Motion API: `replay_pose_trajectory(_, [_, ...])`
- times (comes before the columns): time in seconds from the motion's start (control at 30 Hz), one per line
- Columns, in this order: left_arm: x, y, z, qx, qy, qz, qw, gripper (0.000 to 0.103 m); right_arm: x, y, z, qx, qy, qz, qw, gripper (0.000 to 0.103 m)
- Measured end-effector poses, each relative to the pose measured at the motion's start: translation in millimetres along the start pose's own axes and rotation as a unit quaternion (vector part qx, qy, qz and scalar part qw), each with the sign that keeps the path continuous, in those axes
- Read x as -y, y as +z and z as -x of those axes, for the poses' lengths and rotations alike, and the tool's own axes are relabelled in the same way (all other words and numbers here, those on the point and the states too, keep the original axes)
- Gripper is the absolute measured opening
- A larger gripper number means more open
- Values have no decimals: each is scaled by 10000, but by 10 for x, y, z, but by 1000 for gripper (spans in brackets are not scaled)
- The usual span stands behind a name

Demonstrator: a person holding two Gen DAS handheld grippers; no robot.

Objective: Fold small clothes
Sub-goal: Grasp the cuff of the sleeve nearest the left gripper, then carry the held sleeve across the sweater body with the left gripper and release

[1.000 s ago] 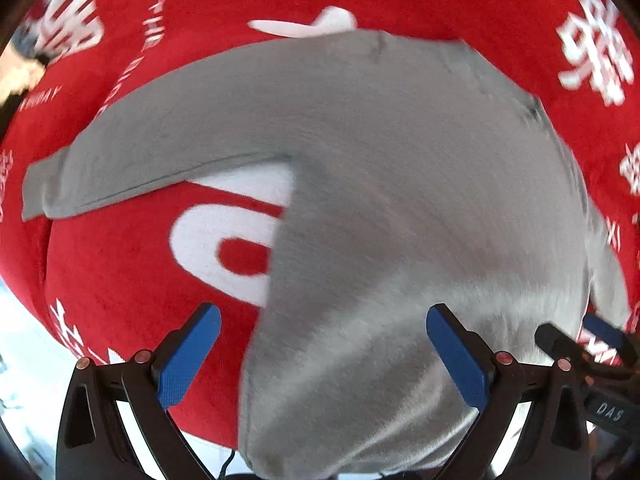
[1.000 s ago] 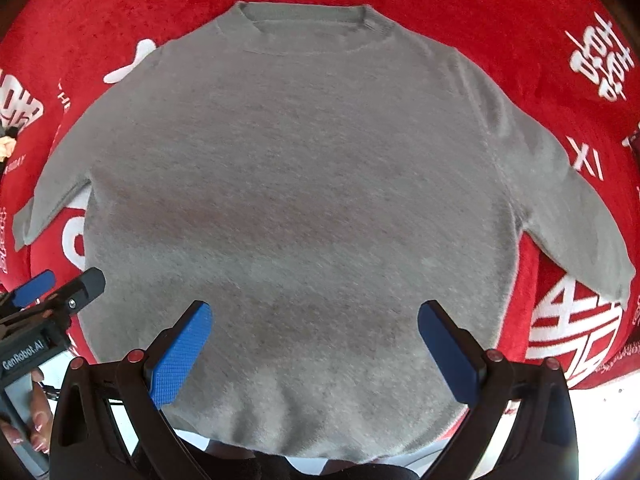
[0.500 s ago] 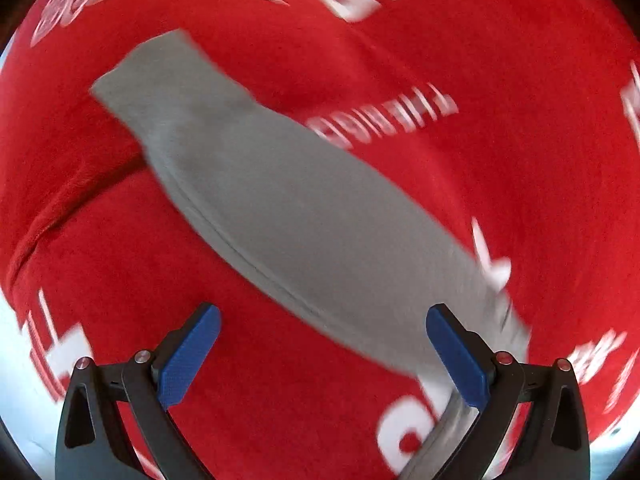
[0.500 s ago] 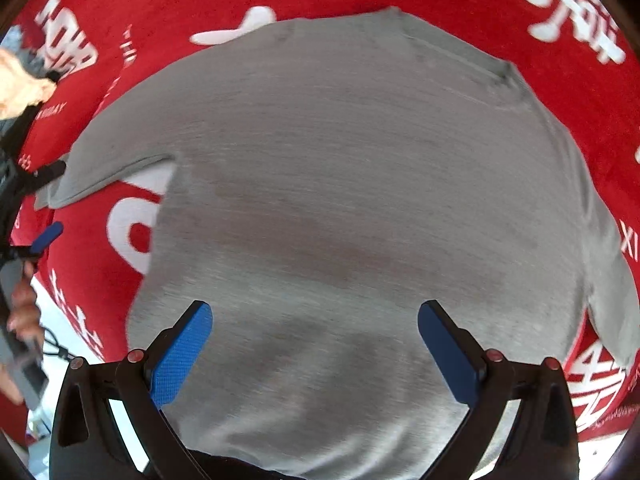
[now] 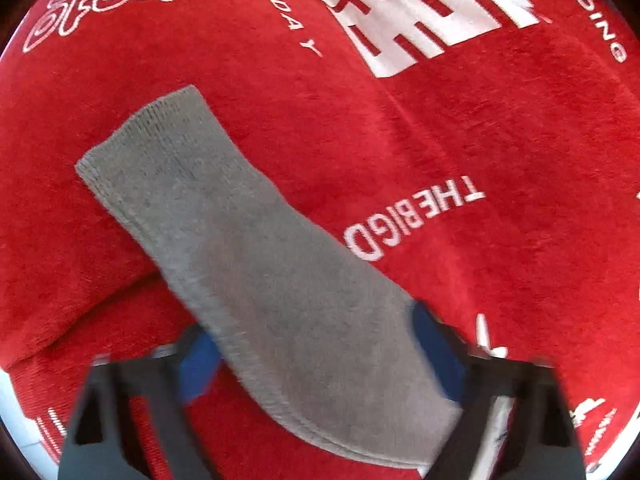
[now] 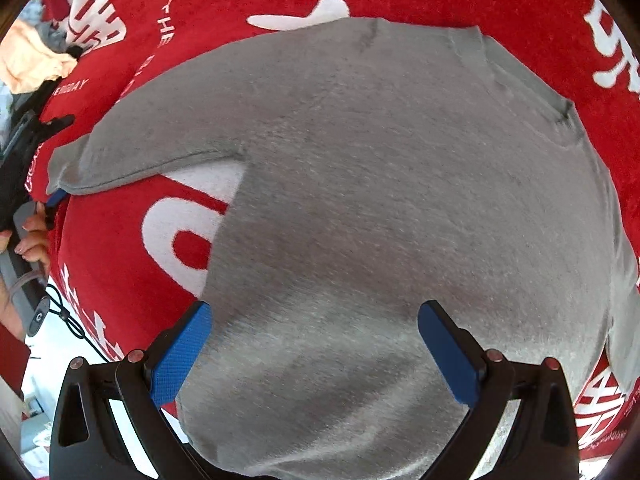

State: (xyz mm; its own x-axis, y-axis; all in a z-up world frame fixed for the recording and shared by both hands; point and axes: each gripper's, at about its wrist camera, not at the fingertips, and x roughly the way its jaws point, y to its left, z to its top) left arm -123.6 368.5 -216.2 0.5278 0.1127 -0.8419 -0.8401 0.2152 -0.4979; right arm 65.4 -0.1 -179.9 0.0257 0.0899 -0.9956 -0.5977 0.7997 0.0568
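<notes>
My left gripper (image 5: 316,354) is closing around the grey knitted sweater's sleeve (image 5: 240,248), cuff toward ten o'clock, while my right gripper (image 6: 314,352) hangs spread wide above its body (image 6: 380,200).

black tongs (image 6: 314,354), blue pads (image 6: 180,358), silver screws.

Bright, even daylight fills both views, and the red blanket (image 5: 460,152) is strongly saturated. Fisheye bending curves everything toward dark corner vignettes. In the left wrist view the left tool (image 5: 320,354) is smeared by motion blur while the cloth beyond stays sharp. In the right wrist view a soft shadow crosses the grey sweater (image 6: 380,200).
</notes>
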Motion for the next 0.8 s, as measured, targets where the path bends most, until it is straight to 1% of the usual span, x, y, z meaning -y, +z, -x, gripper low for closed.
replay_pose_trajectory(0.03, [14, 18, -32, -9, 109, -48, 9999, 56, -9, 9, 8, 4, 26, 0, 10000, 103])
replay_pose_trajectory(0.07, [17, 26, -38, 1, 127, -119, 9998, 36, -26, 25, 17, 23, 57, -1, 10000, 103])
replay_pose_trajectory(0.1, [12, 35, -39, -16, 10, -209, 9998, 14, -97, 95, -22, 41, 66, 4, 10000, 103])
replay_pose_trajectory(0.13, [7, 47, -46, -61, -83, -225, 9997, 8, -98, 95, -5, 56, 84, 17, 9999, 103])
replay_pose_trajectory(0.2, [42, 47, -12, -36, -83, -321, 9994, 8, -83, 84, 34, 87, 124, 42, 9999, 102])
replay_pose_trajectory(0.27, [141, 12, 52, 27, -187, -505, 9985, 8, -19, 63, 79, 126, 165, 28, 9998, 100])
replay_pose_trajectory(0.3, [226, -20, 83, 19, -294, -584, 9979, 8, 28, 39, 104, 147, 189, 19, 9997, 97])
replay_pose_trajectory(0.33, [337, -64, 116, 13, -423, -685, 9968, 8, 72, 19, 121, 159, 216, 13, 9996, 87])
replay_pose_trajectory(0.37, [427, -96, 135, 1, -515, -770, 9957, 8, 135, -2, 124, 146, 245, -3, 9996, 79])
replay_pose_trajectory(0.47, [846, -275, 214, -90, -950, -1148, 9888, 8, 326, -66, 137, 145, 332, -177, 9992, 72])
replay_pose_trajectory(0.57, [1344, -545, 272, -252, -1391, -1571, 9774, 8, 522, -125, 188, 225, 388, -362, 9983, 71])
replay_pose_trajectory(0.63, [1750, -816, 274, -407, -1666, -1931, 9661, 8, 708, -184, 250, 297, 399, -474, 9976, 71])
replay_pose_trajectory(0.67, [1904, -918, 259, -469, -1739, -2063, 9618, 8, 808, -215, 275, 323, 390, -538, 9973, 71])
replay_pose_trajectory(0.73, [2271, -1237, 231, -662, -1944, -2412, 9485, 8, 1007, -280, 311, 371, 383, -715, 9960, 71])
replay_pose_trajectory(0.77, [2500, -1454, 175, -818, -2063, -2626, 9390, 8, 1103, -319, 331, 391, 377, -803, 9953, 71])
replay_pose_trajectory(0.8, [2630, -1595, 132, -915, -2117, -2753, 9333, 8, 1236, -370, 353, 418, 368, -924, 9942, 71])
